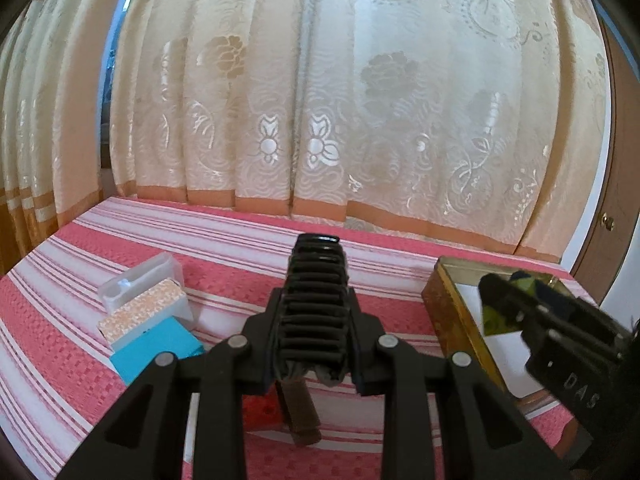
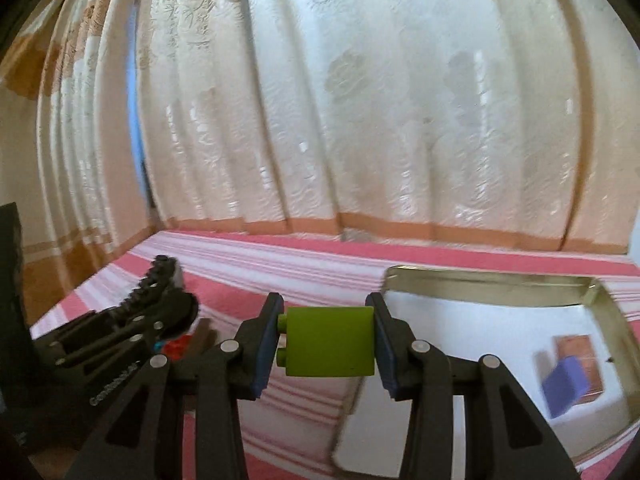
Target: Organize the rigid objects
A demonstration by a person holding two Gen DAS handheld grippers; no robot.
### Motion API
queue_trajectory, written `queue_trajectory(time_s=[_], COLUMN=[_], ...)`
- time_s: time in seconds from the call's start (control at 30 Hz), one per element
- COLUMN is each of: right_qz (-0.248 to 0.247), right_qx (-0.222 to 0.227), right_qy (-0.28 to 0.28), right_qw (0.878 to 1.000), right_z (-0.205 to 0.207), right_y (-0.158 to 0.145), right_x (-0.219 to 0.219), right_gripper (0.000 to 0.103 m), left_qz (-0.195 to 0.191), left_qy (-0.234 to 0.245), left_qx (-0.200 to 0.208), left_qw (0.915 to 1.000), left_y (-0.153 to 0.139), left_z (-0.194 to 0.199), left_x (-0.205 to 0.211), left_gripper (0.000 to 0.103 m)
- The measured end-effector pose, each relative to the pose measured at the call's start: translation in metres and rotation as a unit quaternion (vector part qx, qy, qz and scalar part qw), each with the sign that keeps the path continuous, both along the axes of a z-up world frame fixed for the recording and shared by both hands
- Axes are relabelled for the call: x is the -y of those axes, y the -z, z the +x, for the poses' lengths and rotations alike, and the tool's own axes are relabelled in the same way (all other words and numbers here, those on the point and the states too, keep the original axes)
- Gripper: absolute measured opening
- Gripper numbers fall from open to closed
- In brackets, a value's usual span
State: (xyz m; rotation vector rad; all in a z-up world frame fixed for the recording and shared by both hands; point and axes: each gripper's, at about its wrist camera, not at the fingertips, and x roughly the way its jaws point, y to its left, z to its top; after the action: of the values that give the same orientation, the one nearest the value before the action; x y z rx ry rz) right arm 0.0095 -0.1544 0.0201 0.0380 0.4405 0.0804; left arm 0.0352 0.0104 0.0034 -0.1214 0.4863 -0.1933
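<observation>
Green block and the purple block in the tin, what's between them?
In the right wrist view: the right gripper's finger pad on the green block, then tin floor up to the purple block.

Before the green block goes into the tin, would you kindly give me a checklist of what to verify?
1. Right claw shut on green block: ok.
2. Block gripped squarely on both sides: ok.
3. Tin open: ok.
4. Bare room in tin beside purple block: ok.
5. Block already over the tin: not ok, at its left edge.
6. Left claw clear of the path: ok.
</observation>
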Motion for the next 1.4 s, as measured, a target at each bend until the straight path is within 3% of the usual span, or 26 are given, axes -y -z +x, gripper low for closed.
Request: queue_trajectory(time_s=[0.23, 0.5, 1.4], right_qz=[0.008, -0.012, -0.023], right_qx=[-0.003, 0.017, 0.030], right_qy=[0.008, 0.018, 0.071], right_qw=[1.000, 1.000, 0.997], right_z=[0.001, -0.012, -0.040], right_y=[0.001, -0.001, -0.004], right_x=[0.017, 0.024, 0.098], right_gripper=[0.046, 0.046, 0.046], left_qz=[0.005, 0.042, 0.048], left_qy=[0.005, 0.013, 0.059], left_qx=[-0.006, 0.015, 0.026], left_qw=[1.0000, 0.9989, 0.9968], left_y=[0.001, -0.002, -0.002], left_z=[-0.001, -0.011, -0.026], left_x=[0.011, 0.033, 0.116], left_gripper=[0.026, 0.026, 0.026])
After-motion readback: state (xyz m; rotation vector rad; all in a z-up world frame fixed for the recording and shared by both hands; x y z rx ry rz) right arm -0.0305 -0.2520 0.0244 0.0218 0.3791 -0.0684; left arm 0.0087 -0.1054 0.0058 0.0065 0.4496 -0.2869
